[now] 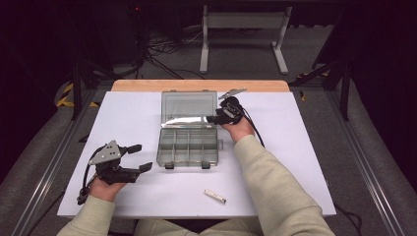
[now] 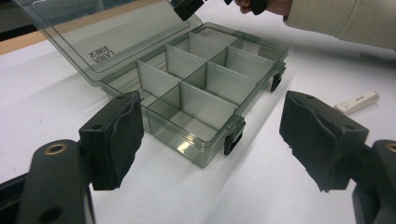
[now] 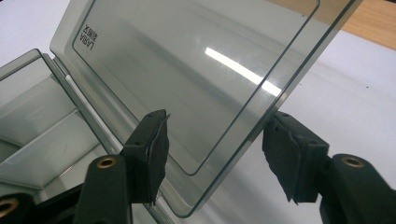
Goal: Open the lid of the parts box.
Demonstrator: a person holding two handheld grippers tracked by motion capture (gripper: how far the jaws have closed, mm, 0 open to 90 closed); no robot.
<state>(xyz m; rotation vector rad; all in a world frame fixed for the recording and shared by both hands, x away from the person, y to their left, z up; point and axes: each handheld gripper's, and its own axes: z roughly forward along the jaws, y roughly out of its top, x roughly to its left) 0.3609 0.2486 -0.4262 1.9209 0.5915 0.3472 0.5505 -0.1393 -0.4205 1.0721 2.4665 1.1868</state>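
A smoky clear compartment box (image 1: pixel 187 161) lies in the middle of the white table, its lid (image 1: pixel 189 105) raised and leaning back. All the cells I can see are empty. My right gripper (image 1: pixel 215 118) is at the lid's right edge, open, one jaw on each side of the lid (image 3: pixel 187 70); the right gripper view (image 3: pixel 215 149) shows a wide gap between them. My left gripper (image 1: pixel 142 157) rests open on the table left of the box's front corner, and its view (image 2: pixel 212 140) faces the box (image 2: pixel 187 144) and the lid (image 2: pixel 107 37).
A small white stick (image 1: pixel 215 196) lies near the table's front edge, right of centre, also visible as the stick (image 2: pixel 357 101). The person's right sleeve (image 1: pixel 275 187) crosses the table's right front. A wooden strip (image 1: pixel 196 85) borders the far edge; cables lie on the floor beyond.
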